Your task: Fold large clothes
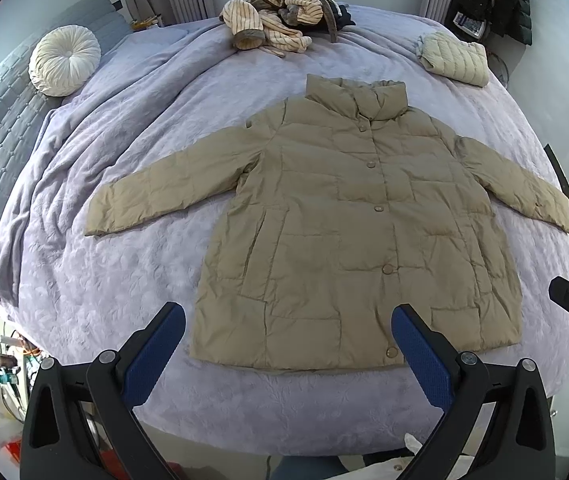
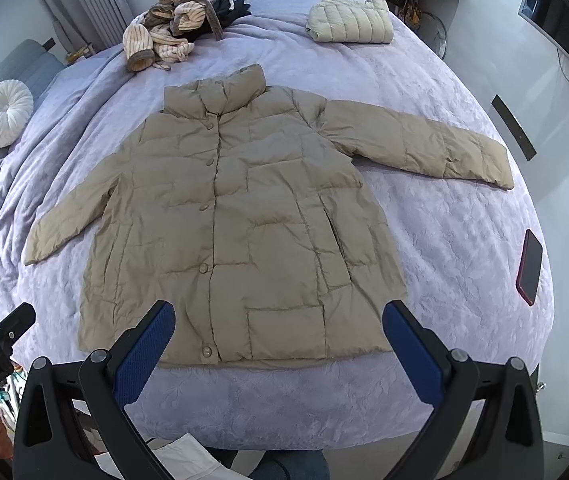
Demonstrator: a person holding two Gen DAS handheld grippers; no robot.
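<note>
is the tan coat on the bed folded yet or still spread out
Spread out. The coat lies flat on the bed, buttoned, both sleeves stretched sideways; neither gripper touches it.

A tan quilted puffer jacket [image 1: 348,232] [image 2: 236,224] lies flat and face up on the lavender bedspread [image 1: 132,264] [image 2: 444,240], spread out and unfolded. Its front is closed by a row of round snap buttons running from collar to hem. The stand-up collar points toward the far side of the bedspread; the hem lies close to the bedspread's near edge. Both sleeves stretch outward from the shoulders and slope slightly toward the near edge, cuffs resting on the bedspread. The padding is lightly creased, with slanted pocket seams on either side of the buttons.
</note>
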